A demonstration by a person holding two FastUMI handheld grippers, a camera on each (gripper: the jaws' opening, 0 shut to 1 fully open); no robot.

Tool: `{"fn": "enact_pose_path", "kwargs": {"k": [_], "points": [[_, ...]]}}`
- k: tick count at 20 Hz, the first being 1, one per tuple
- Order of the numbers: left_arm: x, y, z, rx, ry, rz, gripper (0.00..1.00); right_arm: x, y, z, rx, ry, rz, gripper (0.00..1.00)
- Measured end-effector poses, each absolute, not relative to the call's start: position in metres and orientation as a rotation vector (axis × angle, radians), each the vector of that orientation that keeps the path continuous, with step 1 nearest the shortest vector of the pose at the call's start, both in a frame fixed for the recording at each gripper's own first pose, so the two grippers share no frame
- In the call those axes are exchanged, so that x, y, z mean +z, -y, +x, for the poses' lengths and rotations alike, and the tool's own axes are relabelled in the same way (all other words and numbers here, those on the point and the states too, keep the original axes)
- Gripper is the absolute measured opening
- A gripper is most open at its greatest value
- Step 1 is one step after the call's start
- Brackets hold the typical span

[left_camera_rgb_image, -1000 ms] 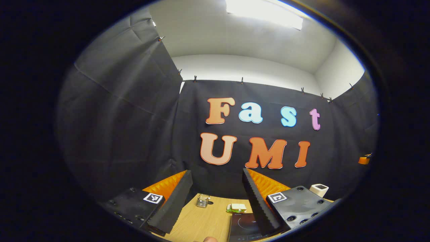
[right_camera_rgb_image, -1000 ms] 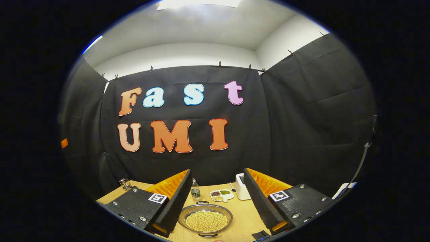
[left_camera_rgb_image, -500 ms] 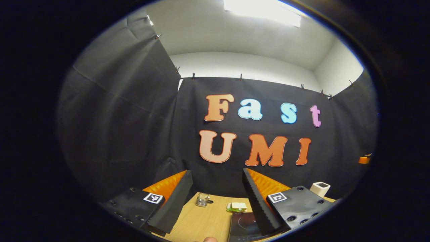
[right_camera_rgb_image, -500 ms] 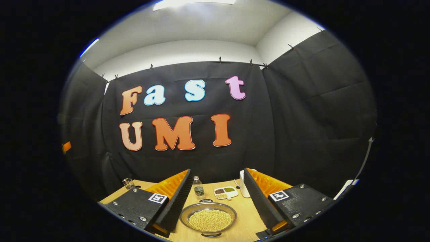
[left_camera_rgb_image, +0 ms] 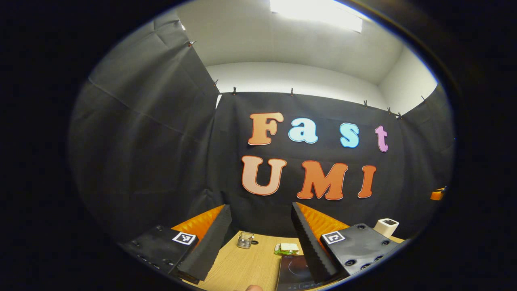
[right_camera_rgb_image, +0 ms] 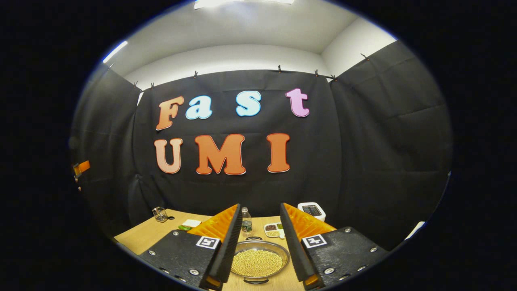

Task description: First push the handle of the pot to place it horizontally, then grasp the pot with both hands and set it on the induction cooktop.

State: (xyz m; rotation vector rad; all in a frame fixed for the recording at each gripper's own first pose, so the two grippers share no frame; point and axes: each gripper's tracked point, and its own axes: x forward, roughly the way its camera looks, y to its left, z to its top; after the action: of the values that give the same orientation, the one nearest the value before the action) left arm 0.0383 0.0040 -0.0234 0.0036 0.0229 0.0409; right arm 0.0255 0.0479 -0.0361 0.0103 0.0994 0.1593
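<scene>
In the right gripper view a shallow metal pot (right_camera_rgb_image: 278, 252) full of yellow beans sits on the wooden table (right_camera_rgb_image: 145, 236). One small loop handle (right_camera_rgb_image: 255, 281) points toward me and the other (right_camera_rgb_image: 253, 238) points away. My right gripper (right_camera_rgb_image: 260, 208) hovers above and short of the pot, open by a narrow gap with nothing between the fingers. The left gripper view shows the black induction cooktop (left_camera_rgb_image: 295, 268) low on the table, just inside my right-hand finger. My left gripper (left_camera_rgb_image: 260, 210) is wide open and holds nothing.
Behind the pot stand a small bottle (right_camera_rgb_image: 246, 222), a sectioned dish (right_camera_rgb_image: 274, 229) and a white device (right_camera_rgb_image: 311, 210). A glass jar (left_camera_rgb_image: 244, 240) and a green-and-white packet (left_camera_rgb_image: 287, 247) lie beyond the cooktop. A fingertip (left_camera_rgb_image: 253, 287) shows at the bottom edge.
The right gripper's fingers have drawn closer together and it has swung so the pot sits centred between them. The left gripper has barely moved.
</scene>
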Motion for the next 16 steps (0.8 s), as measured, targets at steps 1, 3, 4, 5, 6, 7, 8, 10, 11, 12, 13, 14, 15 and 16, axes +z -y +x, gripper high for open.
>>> {"fn": "enact_pose_path", "kwargs": {"k": [1,3,4,5,6,7,8,10,11,12,13,14,15,16], "points": [[-0.024,-0.002,0.039,0.035,-0.024,0.002,0.98,-0.038,-0.048,0.025,0.164,-0.102,0.003,0.54],[-0.026,0.000,0.040,0.026,-0.029,-0.001,0.98,-0.041,-0.052,0.025,0.169,-0.106,-0.010,0.47],[-0.026,0.001,0.040,0.023,-0.030,0.000,0.98,-0.045,-0.054,0.025,0.172,-0.114,-0.009,0.45],[-0.026,0.002,0.040,0.020,-0.031,0.002,0.98,-0.048,-0.058,0.024,0.180,-0.120,-0.004,0.36],[-0.027,0.002,0.041,0.019,-0.030,0.004,0.98,-0.051,-0.061,0.023,0.187,-0.130,-0.001,0.39],[-0.028,0.002,0.041,0.019,-0.031,0.005,0.98,-0.056,-0.062,0.023,0.191,-0.141,-0.001,0.35],[-0.028,0.002,0.042,0.017,-0.032,0.005,0.98,-0.061,-0.064,0.023,0.194,-0.153,-0.009,0.33],[-0.031,0.002,0.041,0.012,-0.036,-0.001,0.98,-0.071,-0.066,0.024,0.196,-0.173,-0.027,0.25],[-0.031,0.004,0.040,0.004,-0.038,-0.007,0.98,-0.076,-0.068,0.023,0.200,-0.182,-0.033,0.20],[-0.032,0.006,0.040,-0.004,-0.038,-0.014,0.98,-0.081,-0.069,0.022,0.199,-0.189,-0.037,0.18],[-0.031,0.007,0.040,-0.010,-0.038,-0.018,0.98,-0.086,-0.069,0.021,0.194,-0.194,-0.040,0.13],[-0.032,0.007,0.040,-0.011,-0.039,-0.017,0.98,-0.091,-0.068,0.021,0.189,-0.202,-0.040,0.11],[-0.032,0.006,0.041,-0.011,-0.039,-0.014,0.98,-0.098,-0.070,0.021,0.193,-0.216,-0.035,0.06],[-0.032,0.006,0.040,-0.011,-0.039,-0.010,0.98,-0.104,-0.074,0.019,0.200,-0.232,-0.030,0.04]]}}
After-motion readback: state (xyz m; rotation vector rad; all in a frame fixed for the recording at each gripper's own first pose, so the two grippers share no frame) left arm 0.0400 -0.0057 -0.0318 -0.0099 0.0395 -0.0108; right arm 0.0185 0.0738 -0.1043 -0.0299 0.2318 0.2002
